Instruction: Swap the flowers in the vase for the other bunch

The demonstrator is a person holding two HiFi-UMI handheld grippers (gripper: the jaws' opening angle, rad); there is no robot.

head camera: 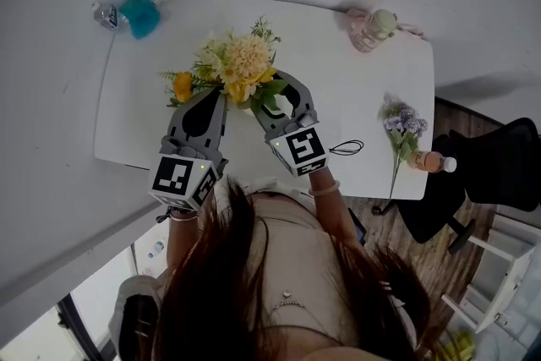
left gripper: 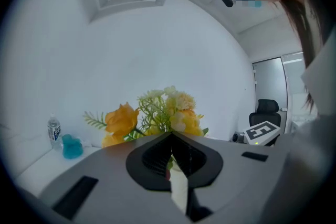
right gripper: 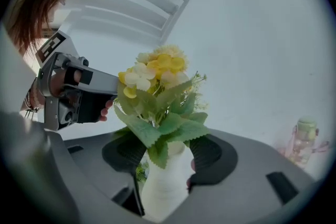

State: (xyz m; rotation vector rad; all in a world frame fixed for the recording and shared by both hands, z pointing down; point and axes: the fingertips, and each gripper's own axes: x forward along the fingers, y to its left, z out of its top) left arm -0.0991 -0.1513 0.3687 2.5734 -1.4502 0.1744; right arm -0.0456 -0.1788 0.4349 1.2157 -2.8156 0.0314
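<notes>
Looking down, I see my right tool [head camera: 275, 97] standing wide around the white vase [right gripper: 163, 186], with at least one pad clear of it. The vase carries the yellow bunch [head camera: 238, 63] and stands mid-surface [head camera: 338, 55], toward the near edge. My left tool [head camera: 221, 95] is pressed fully closed, its tip against the bunch's leaves. The purple bunch [head camera: 402, 127] lies by the right edge.

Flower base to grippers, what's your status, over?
Left gripper shut on yellow flowers. Right gripper open, jaws around the vase. Purple bunch lying on the table, nothing blocking.
</notes>
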